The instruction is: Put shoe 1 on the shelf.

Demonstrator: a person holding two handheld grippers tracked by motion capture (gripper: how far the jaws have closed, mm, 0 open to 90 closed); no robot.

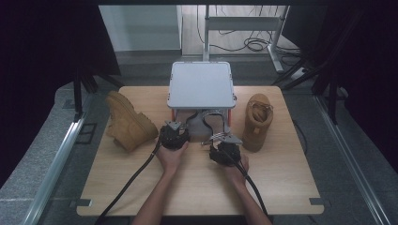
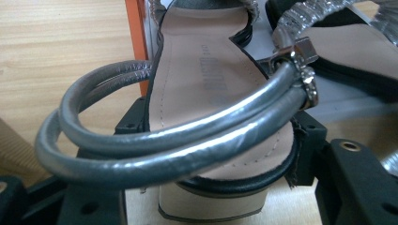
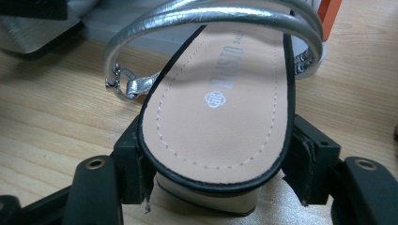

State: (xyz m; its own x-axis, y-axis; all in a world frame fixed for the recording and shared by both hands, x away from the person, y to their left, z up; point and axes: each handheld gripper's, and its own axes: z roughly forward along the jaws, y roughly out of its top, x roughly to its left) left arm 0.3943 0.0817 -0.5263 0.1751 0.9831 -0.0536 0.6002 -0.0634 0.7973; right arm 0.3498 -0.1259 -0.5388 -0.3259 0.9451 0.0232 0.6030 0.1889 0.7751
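Both forearms come in from the near edge of the pale wooden table (image 1: 141, 187) and angle inward, each hand wrapped around a black gripper aimed at the open front of a small shelf unit with a flat grey top and orange legs (image 1: 202, 84).

The left gripper (image 1: 174, 136) sits just before the shelf's left leg. In the left gripper view its jaws stand on either side of the heel of a sandal with a tan insole, black edging and doubled silver-grey cord straps (image 2: 206, 93), pads pressed against the edging, so it is pinching that sandal by the heel. The print on this insole is too blurred to read.

The right gripper (image 1: 224, 149) lies a little nearer the person. In the right gripper view its jaws clamp the heel of the matching second sandal (image 3: 220, 108) the same way. That insole bears a silver knot emblem and lettering that begins "ARISTO"; the rest is cut off by the strap.

Both sandals point toes-first under the shelf, heels toward the person.

A tan suede boot lying on its side (image 1: 127, 123) is near the left gripper, and an upright tan boot (image 1: 257, 121) stands just beside the right one. The near half of the table offers open room.
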